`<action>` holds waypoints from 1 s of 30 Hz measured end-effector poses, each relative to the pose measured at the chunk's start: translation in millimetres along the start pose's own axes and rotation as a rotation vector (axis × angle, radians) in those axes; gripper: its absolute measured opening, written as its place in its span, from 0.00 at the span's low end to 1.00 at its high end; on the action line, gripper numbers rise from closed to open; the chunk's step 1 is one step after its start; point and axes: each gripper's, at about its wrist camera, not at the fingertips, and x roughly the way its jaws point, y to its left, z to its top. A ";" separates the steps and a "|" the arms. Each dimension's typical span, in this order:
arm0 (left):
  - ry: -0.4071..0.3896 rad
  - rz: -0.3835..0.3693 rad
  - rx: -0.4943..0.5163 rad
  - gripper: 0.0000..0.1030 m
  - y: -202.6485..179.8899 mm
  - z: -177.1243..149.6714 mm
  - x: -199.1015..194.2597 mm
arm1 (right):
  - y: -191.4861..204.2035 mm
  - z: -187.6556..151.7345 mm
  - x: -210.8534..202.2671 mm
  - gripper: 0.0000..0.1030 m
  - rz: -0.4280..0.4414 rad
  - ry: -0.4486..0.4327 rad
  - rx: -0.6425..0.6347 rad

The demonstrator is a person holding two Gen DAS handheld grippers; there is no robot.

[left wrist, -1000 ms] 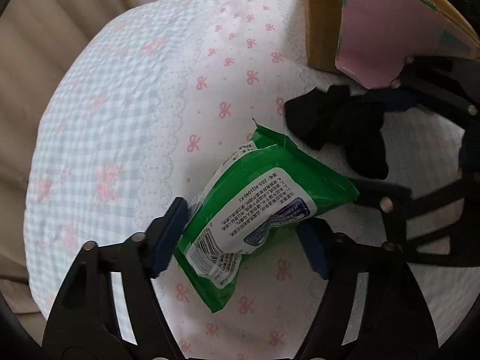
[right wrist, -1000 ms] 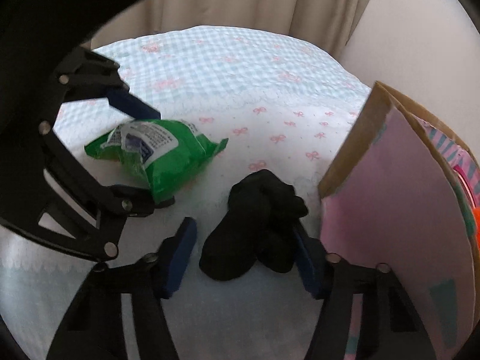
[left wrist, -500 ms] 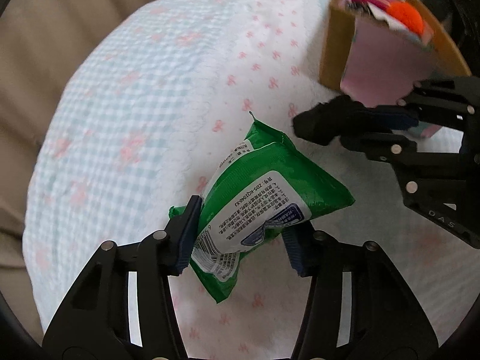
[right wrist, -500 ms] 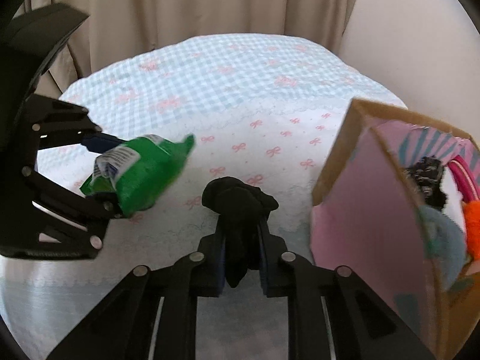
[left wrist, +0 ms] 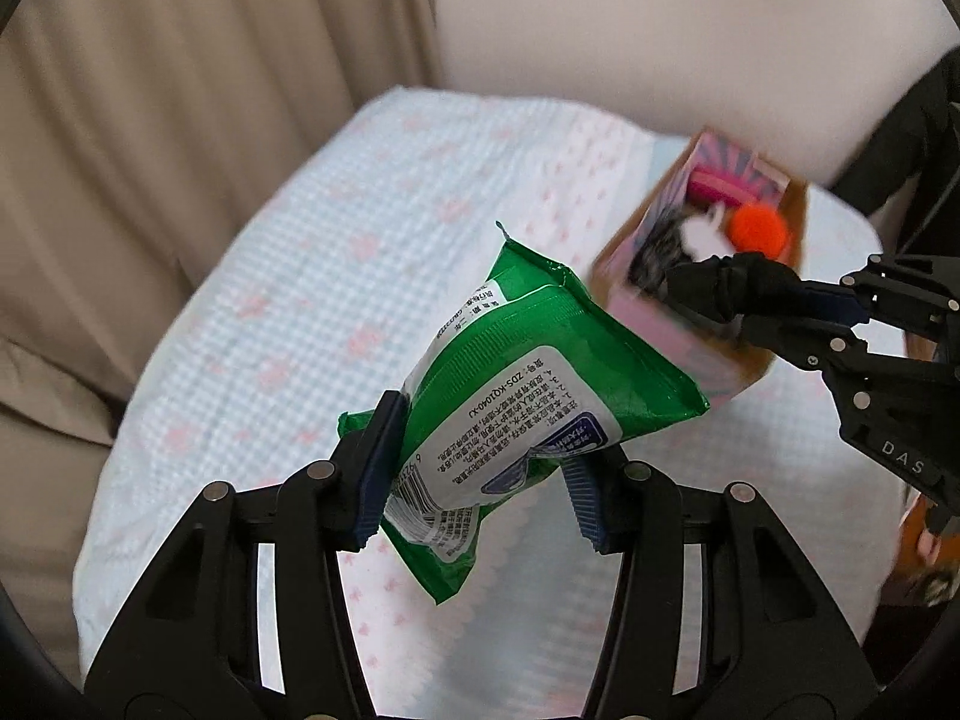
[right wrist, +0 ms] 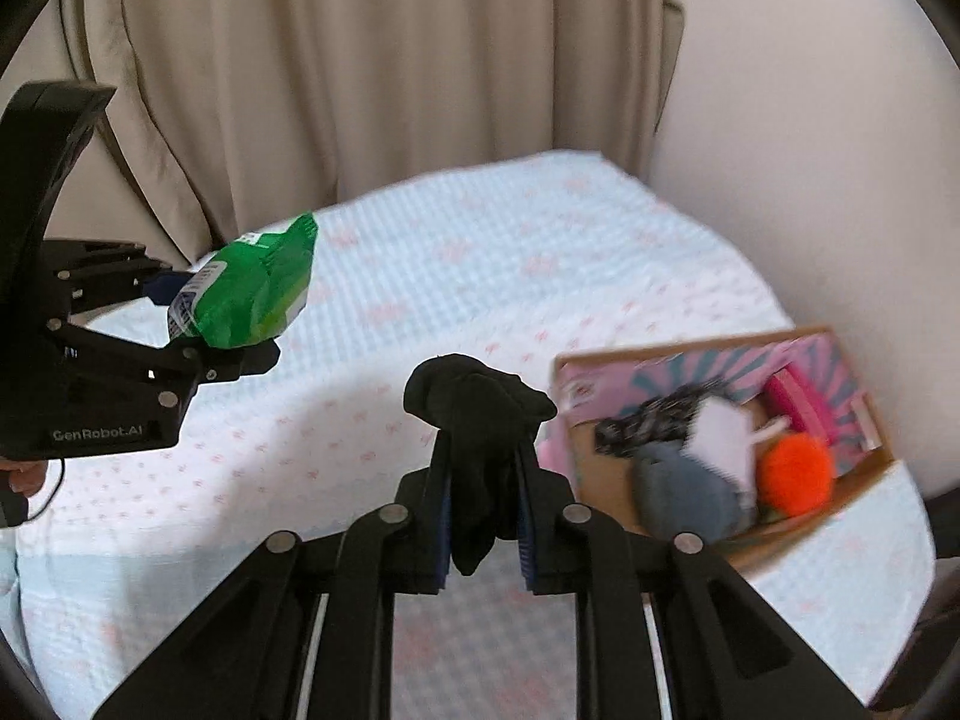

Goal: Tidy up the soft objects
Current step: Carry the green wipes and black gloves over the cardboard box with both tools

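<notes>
Green wet-wipes pack [left wrist: 528, 414] hangs above the bed [left wrist: 336, 276], pinched between the left gripper [left wrist: 480, 480] pads, its lower end behind one pad. Black sock [right wrist: 480, 438] is clamped in the right gripper [right wrist: 485, 516], near the blurred cardboard box [right wrist: 864, 492] of soft items.

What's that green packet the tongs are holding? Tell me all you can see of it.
The green packet is a soft, glossy plastic pouch, like a wipes pack, with crimped ends and a white printed label bearing small text and a barcode. It is tilted, lifted clear of the bedspread, pinched near its lower end between the blue pads of the left tongs. Nothing else touches it.
</notes>
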 end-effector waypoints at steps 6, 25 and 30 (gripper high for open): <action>-0.036 0.012 -0.030 0.45 -42.0 27.4 -58.3 | -38.3 27.0 -72.8 0.15 -0.009 -0.046 0.043; 0.019 0.018 -0.220 0.45 -181.6 119.1 -58.7 | -202.7 62.9 -147.4 0.15 0.035 0.008 -0.032; 0.056 0.022 -0.278 0.45 -208.6 137.8 -17.9 | -247.2 71.1 -116.6 0.15 0.071 0.059 -0.050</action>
